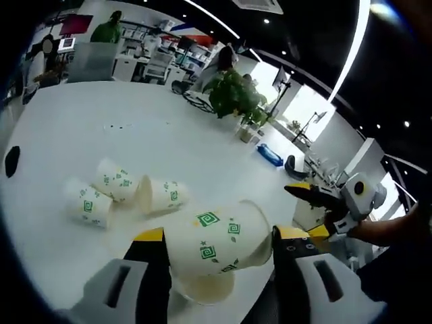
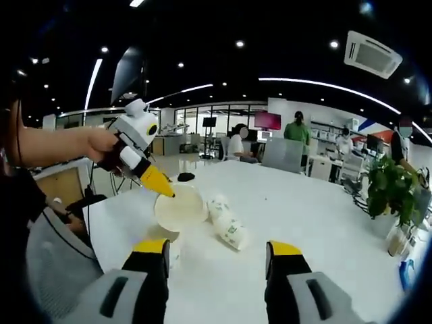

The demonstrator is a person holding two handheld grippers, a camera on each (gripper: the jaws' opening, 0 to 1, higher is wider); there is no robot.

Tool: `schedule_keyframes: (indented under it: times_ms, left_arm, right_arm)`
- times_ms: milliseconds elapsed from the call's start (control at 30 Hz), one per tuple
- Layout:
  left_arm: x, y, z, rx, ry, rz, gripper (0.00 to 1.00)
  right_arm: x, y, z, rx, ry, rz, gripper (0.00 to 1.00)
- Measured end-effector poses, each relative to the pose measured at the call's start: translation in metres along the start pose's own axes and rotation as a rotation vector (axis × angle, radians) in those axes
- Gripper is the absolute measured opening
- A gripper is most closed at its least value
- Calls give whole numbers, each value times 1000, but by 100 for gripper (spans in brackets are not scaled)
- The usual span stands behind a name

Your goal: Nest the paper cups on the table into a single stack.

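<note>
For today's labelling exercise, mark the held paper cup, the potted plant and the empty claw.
held paper cup [image 1: 216,246], left gripper view, on its printed side wall.
potted plant [image 1: 235,94], left gripper view, on its leaves.
right claw [image 2: 217,260], right gripper view, midway between its yellow-tipped fingertips.

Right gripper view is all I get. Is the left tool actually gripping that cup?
Observer: Yes. The left gripper view shows the cup clamped between the jaws of the left tool.
Operator: How many cups lie loose on the table?
Observer: Three loose cups, all on their sides, in a close row.
Operator: Where is my right tool from there?
Observer: To the right of the held cup, on the far side from the loose cups.
</note>
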State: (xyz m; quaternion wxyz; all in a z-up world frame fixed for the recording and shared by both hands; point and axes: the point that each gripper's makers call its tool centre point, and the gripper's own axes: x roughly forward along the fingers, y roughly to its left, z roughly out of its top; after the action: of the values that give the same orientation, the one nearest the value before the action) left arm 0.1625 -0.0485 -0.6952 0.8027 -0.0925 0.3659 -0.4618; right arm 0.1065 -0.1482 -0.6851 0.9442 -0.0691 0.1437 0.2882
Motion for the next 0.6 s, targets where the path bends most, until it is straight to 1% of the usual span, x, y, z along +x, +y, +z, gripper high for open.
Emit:
schedule_keyframes:
  times_ms: [133, 300, 400, 600]
  left_arm:
    - [-4, -5, -4, 0, -1, -15, 60]
    - [-6, -16, -7, 3, 0, -53, 60]
    - [-8, -24, -9, 11, 6, -76, 60]
    - [-12, -34, -11, 11, 8, -121, 60]
  right_arm:
    - [6, 6, 4, -11, -6, 22, 51]
    - [14, 12, 12, -20, -27, 58, 45]
    - [18, 17, 18, -42, -42, 78, 40]
    - [28, 30, 27, -91, -50, 135, 25]
